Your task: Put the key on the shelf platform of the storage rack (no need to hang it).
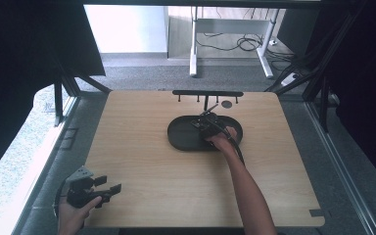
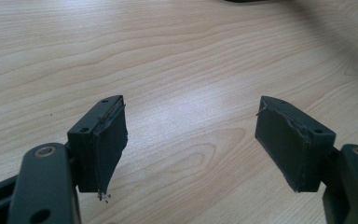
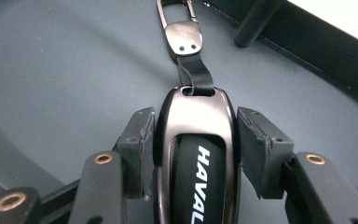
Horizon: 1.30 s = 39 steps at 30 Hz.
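Note:
A dark metal car key fob [image 3: 196,144] marked HAVAL sits between the jaws of my right gripper [image 3: 193,123], both pads pressed to its sides. From its top a short black strap [image 3: 193,74] leads to a metal clip [image 3: 182,35]. The fob is low over the floor of a black oval tray [image 3: 65,70]. In the high view, my right gripper [image 1: 206,125] is inside that tray [image 1: 181,137] at the table's middle back. My left gripper [image 1: 108,185] is held at the near left corner, open, and its jaws [image 2: 191,105] have bare wood between them.
A black rack with several short pegs [image 1: 207,93] stands just behind the tray, and one peg [image 3: 254,21] shows close ahead of the fob. A small dark disc [image 1: 226,104] lies beside the rack. The wooden table [image 1: 142,171] is bare on the left and front.

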Motion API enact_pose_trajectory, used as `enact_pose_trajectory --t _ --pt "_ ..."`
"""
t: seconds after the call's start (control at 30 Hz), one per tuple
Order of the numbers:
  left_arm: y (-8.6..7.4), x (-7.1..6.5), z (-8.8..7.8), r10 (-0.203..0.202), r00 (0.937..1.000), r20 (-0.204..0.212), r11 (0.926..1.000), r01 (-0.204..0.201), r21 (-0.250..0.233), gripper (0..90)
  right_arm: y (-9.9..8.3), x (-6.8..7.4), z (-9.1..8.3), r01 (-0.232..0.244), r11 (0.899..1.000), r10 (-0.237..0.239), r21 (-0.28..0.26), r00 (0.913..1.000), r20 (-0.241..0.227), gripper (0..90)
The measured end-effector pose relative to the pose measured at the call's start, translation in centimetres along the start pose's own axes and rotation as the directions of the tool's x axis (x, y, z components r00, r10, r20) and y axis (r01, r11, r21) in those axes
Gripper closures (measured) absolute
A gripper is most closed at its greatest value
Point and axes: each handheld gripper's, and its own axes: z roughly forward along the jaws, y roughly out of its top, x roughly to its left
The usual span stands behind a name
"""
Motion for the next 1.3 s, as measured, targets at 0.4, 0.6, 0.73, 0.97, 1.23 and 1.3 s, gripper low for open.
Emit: enact_pose_trajectory --t 0.4,0.6,0.73,0.97,1.23,1.3 --pt "0.0 -0.1 0.1 0.002 1.0000 0.000 1.0000 -0.002 0.002 25.2 -0.6 0.6 -3.1 0.040 0.994 -0.039 -0.102 0.9992 0.009 39.3" --pt "0.1 -0.3 0.2 0.007 1.0000 0.002 1.0000 -0.007 0.005 25.1 -1.9 1.2 -5.9 0.071 0.982 -0.077 -0.173 0.9965 -0.032 38.9" --pt "0.1 -0.4 0.3 0.009 1.0000 0.003 0.9999 -0.009 0.006 25.2 -3.1 1.8 -7.2 0.071 0.975 -0.086 -0.209 0.9942 -0.065 38.9" --pt "0.1 -0.5 0.3 0.010 0.9999 0.003 0.9999 -0.010 0.010 25.0 -6.2 2.9 -9.0 0.093 0.962 -0.120 -0.256 0.9885 -0.093 38.7" --pt "0.1 -0.7 0.4 0.013 0.9999 0.003 0.9999 -0.013 0.009 24.9 -12.1 3.5 -10.8 0.079 0.945 -0.126 -0.317 0.9835 -0.130 39.0" --pt "0.1 -0.7 0.5 0.009 1.0000 0.001 0.9999 -0.009 0.011 24.9 -13.7 3.4 -11.1 0.070 0.944 -0.119 -0.324 0.9840 -0.133 39.1"
